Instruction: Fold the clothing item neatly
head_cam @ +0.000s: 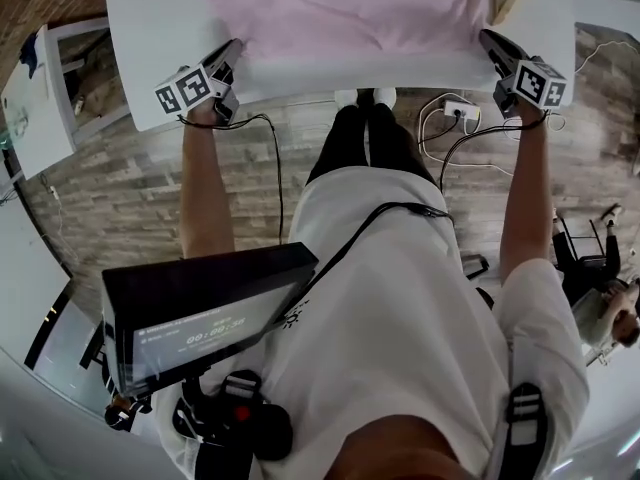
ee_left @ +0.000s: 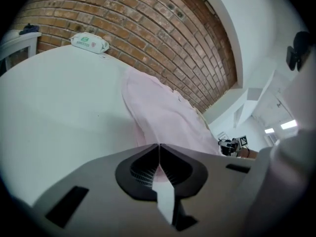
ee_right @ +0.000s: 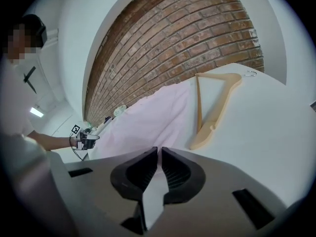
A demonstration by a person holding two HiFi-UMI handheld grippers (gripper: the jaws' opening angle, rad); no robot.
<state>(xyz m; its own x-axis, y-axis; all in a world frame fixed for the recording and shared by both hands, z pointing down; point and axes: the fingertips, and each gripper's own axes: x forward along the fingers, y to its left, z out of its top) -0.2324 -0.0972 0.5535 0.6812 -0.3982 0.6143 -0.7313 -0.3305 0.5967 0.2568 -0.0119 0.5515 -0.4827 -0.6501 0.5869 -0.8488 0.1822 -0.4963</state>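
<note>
Both arms straight out, left gripper (head_cam: 232, 54) and right gripper (head_cam: 490, 41) tipped down, jaws of each pinched shut on the pink cloth (head_cam: 360, 13), cloth spread out ahead of them.

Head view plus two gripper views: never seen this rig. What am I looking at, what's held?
No robot: a person holds a two-jaw gripper in each hand. The head view looks down from a camera on the person's head; it shows the left gripper and right gripper at the near corners of a pink garment spread on a white table. The other two come from a camera on each gripper, looking along its jaws. Both pairs of jaws are closed on the garment's near edge. A wooden hanger lies beside the garment.
</note>
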